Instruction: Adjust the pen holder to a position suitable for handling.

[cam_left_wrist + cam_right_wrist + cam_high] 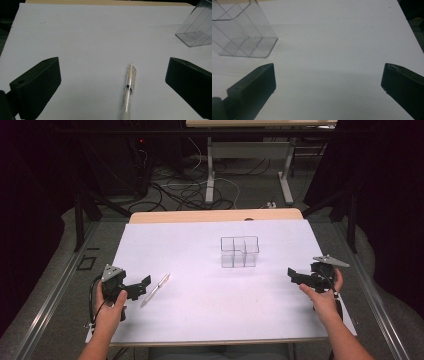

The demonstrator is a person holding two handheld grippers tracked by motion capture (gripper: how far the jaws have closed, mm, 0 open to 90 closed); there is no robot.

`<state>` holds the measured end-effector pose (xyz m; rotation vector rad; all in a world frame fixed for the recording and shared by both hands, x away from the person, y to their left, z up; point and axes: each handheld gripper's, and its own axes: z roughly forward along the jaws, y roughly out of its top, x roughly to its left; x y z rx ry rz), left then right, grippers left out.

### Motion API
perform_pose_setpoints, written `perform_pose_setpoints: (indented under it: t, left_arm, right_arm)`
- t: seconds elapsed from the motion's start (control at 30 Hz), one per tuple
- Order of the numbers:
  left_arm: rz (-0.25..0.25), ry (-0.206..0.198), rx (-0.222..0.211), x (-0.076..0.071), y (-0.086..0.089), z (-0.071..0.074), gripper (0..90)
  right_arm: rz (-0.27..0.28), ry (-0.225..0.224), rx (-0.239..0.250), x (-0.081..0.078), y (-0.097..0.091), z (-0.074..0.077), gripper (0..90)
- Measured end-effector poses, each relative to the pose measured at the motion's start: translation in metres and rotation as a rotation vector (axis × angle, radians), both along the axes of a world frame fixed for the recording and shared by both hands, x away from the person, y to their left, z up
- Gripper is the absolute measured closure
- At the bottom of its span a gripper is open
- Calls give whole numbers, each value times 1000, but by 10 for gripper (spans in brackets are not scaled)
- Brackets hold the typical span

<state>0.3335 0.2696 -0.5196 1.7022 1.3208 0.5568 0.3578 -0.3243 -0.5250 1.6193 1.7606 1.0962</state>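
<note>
A pen (155,289) lies flat on the white tabletop (200,270), just ahead of the left gripper (145,282), whose jaws stand wide apart with nothing between them. Well apart on the other side, the right gripper (291,274) also has its jaws wide and empty. A clear plastic organizer (240,251) stands upright on the tabletop between the two, farther back.

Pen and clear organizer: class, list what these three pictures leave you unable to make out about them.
- Pen: its lower end is cut off by the bottom edge of the left gripper view; the print on the barrel is too small to read.
- Clear organizer: its top is cut off by the frame edge in the right gripper view; in the high view its dividers are too faint to count.
</note>
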Motion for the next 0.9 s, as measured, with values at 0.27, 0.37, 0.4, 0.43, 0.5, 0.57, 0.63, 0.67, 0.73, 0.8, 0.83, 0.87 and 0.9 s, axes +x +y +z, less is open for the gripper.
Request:
perform_pose_setpoints:
  t: [0.27,0.37,0.4,0.43,0.5,0.57,0.63,0.67,0.73,0.8,0.83,0.87,0.9]
  left_arm:
    - [0,-6,0,0,0,0,2]
    - [-4,-7,6,-1,0,0,2]
    - [-4,-5,6,-1,0,0,2]
    - [-5,-5,8,-1,0,-1,2]
    - [-2,-5,6,-2,0,0,2]
    - [3,-5,9,-2,0,0,2]
    - [4,-2,15,-3,1,0,2]
    - [4,-2,15,-3,1,0,2]
    - [6,-7,16,-3,1,0,2]
    - [8,-10,19,-3,1,0,2]
    - [7,-10,20,-3,1,0,2]
    - [6,-10,20,-4,1,0,2]
    - [5,-4,23,-4,1,0,2]
  right_arm:
    - [66,-4,-30,1,15,4,59]
    - [81,-24,-42,4,21,5,100]
    - [83,-29,-49,5,23,5,144]
    - [82,-34,-50,6,25,6,158]
    - [84,-39,-51,7,28,5,174]
    - [90,-37,-56,9,31,5,202]
    - [91,-39,-62,11,34,5,230]
    - [95,-39,-64,12,35,5,240]
    - [101,-39,-65,14,36,5,246]
    - [101,-42,-100,16,39,5,357]
    - [101,-46,-108,16,41,5,374]
    - [105,-50,-115,17,42,6,386]
    - [105,-50,-115,17,42,6,386]
